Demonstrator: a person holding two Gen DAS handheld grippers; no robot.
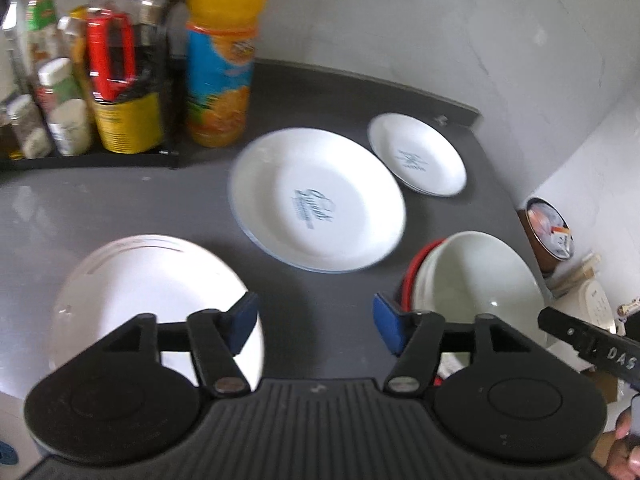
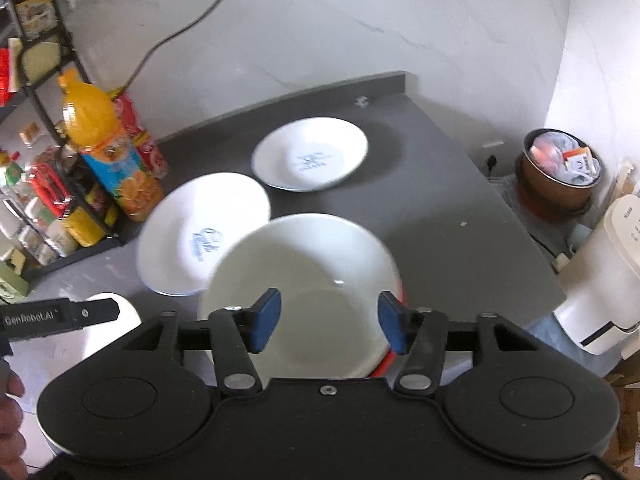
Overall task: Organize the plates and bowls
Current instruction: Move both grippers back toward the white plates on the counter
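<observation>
**Hovering over scattered crockery, both tongs empty**

Surveying from largest down. Dark grey stone countertop (image 2: 440, 200) carries everything. Largest dish: wide white ceramic plate with blue lettering (image 1: 320, 200), mid-counter. Next, deep cream-white bowl with a red rim underneath (image 2: 304, 280), near the front right edge, apparently nested in a red-edged one. Plain white bowl or plate (image 1: 148, 292) sits front left; which of the two, cannot tell through the blur. Smallest: white side plate with blue print (image 1: 418, 156), back near the wall, looks like a stack of two.

Left gripper (image 1: 315, 324): jaws spread wide, nothing between the blue pads, hanging over bare counter between the plain dish and the cream bowl. Right gripper (image 2: 328, 322): jaws likewise wide, empty, poised above the cream bowl's interior.

Risks, as judged: glazed rims are slick, so a shallow pinch could slip. The cream bowl sits close to the counter edge; a nudge could tip it off. The tall orange juice bottle (image 1: 224, 52) stands near the big plate and could be knocked.
</observation>
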